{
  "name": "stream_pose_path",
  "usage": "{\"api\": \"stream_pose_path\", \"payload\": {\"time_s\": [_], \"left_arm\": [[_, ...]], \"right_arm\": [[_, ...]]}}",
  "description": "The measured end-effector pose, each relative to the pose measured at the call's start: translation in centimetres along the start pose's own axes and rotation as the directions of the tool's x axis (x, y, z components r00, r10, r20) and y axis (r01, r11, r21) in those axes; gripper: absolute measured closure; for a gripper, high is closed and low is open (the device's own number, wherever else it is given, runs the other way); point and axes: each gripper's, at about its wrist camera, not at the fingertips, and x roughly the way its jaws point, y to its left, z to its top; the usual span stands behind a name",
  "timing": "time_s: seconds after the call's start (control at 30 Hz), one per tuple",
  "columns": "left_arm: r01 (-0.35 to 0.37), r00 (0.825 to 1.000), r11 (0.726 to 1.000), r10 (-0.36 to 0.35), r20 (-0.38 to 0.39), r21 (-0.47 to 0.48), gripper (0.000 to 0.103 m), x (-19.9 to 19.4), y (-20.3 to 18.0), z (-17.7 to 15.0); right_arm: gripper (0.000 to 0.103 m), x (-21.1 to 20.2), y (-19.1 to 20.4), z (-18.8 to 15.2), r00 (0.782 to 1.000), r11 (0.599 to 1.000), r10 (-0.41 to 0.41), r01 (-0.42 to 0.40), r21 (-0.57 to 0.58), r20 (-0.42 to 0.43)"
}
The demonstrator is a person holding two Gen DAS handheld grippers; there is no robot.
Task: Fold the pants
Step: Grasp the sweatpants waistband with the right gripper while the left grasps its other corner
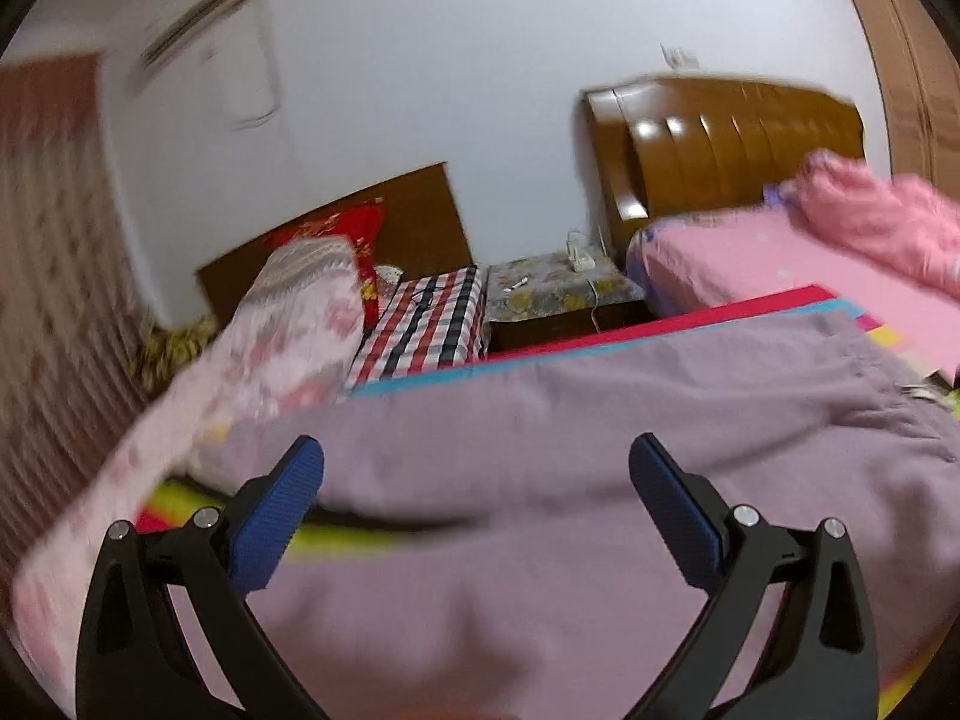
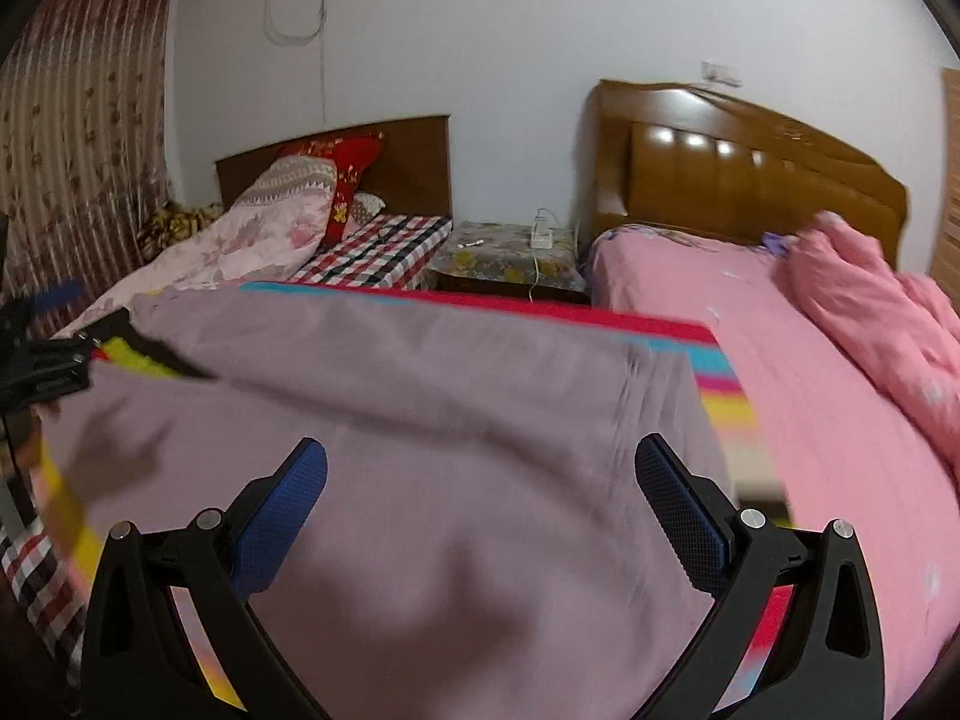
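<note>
pants (image 2: pixel 420 396) flat under both; l gripper (image 1: pixel 477 468), r gripper (image 2: pixel 480 468) wide apart, holding nothing.

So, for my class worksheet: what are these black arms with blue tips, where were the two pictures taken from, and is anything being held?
No robot here: a person holds a two-finger tool in each hand. Each picture comes from a fisheye camera on one tool, looking along its fingers. The left gripper and right gripper both stand open above the mauve cloth pants, holding nothing. The pants lie spread on a striped multicoloured mat. Behind stand a pink-sheeted bed and a small bedside table with a floral cover.
</note>
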Motion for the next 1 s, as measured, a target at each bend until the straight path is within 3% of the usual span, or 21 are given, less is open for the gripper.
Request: {"api": "stream_pose_path", "payload": {"time_s": [0.03,0.07,0.17,0.23,0.3,0.33,0.4,0.47,0.6,0.63,0.7,0.77,0.8,0.9,0.93,1.0], "left_arm": [[-0.008,0.999,1.0,0.009,-0.037,0.027,0.001,2.0,0.1,1.0],[0.03,0.993,0.996,-0.021,-0.113,0.082,0.001,5.7,0.1,2.3],[0.161,0.969,0.978,-0.132,-0.21,0.13,0.001,12.1,0.5,3.9],[0.213,0.968,0.968,-0.191,-0.164,0.13,0.001,15.3,1.1,4.6],[0.314,0.946,0.934,-0.292,-0.141,0.173,0.001,17.6,1.0,5.1],[0.37,0.924,0.91,-0.34,-0.173,0.186,0.001,18.8,0.7,5.0],[0.498,0.848,0.844,-0.427,-0.314,0.197,0.001,22.4,-0.3,5.1],[0.579,0.791,0.791,-0.486,-0.372,0.197,0.002,25.4,-1.2,5.4],[0.662,0.737,0.698,-0.538,-0.409,0.273,0.002,29.7,-3.1,6.1],[0.695,0.705,0.666,-0.558,-0.438,0.27,0.002,30.8,-3.5,6.0],[0.736,0.662,0.624,-0.582,-0.472,0.262,0.002,32.2,-4.1,6.1],[0.767,0.626,0.59,-0.601,-0.496,0.252,0.002,33.7,-4.3,6.2],[0.781,0.607,0.577,-0.614,-0.505,0.238,0.002,34.3,-4.3,6.3],[0.816,0.555,0.544,-0.646,-0.524,0.194,0.002,36.4,-4.7,6.9],[0.828,0.539,0.528,-0.657,-0.528,0.187,0.002,36.7,-4.9,6.9],[0.837,0.527,0.514,-0.661,-0.533,0.19,0.002,37.0,-5.1,6.9]], "right_arm": [[0.004,2.6,-1.8,1.4,1.0,1.0,-0.007,0.007,-0.009,-0.025],[0.004,4.5,-3.0,2.2,0.999,1.0,-0.005,0.004,-0.008,-0.046],[0.004,11.2,-6.8,4.4,0.99,0.999,0.031,-0.029,0.018,-0.138],[0.004,15.8,-8.2,5.6,0.975,0.999,0.045,-0.046,0.004,-0.215],[0.004,18.9,-8.7,6.2,0.962,0.998,0.056,-0.065,-0.026,-0.268],[0.004,21.1,-8.9,6.7,0.947,0.994,0.085,-0.104,-0.043,-0.311],[0.004,23.7,-9.1,7.4,0.931,0.987,0.097,-0.135,-0.084,-0.353],[0.004,26.1,-9.0,8.1,0.918,0.976,0.115,-0.175,-0.128,-0.379],[0.004,29.4,-9.2,8.1,0.867,0.946,0.174,-0.278,-0.164,-0.466],[0.004,29.8,-9.5,7.9,0.855,0.94,0.186,-0.298,-0.165,-0.484],[0.004,30.7,-10.2,7.2,0.817,0.929,0.23,-0.346,-0.131,-0.528],[0.005,30.0,-10.3,6.9,0.819,0.912,0.261,-0.382,-0.148,-0.511],[0.014,29.5,-10.3,6.8,0.822,0.906,0.268,-0.392,-0.159,-0.502],[0.057,27.6,-10.7,6.4,0.836,0.9,0.286,-0.402,-0.168,-0.469],[0.072,26.8,-10.6,6.2,0.858,0.904,0.257,-0.376,-0.203,-0.444],[0.084,25.0,-10.3,6.0,0.902,0.912,0.194,-0.31,-0.267,-0.386]]}}
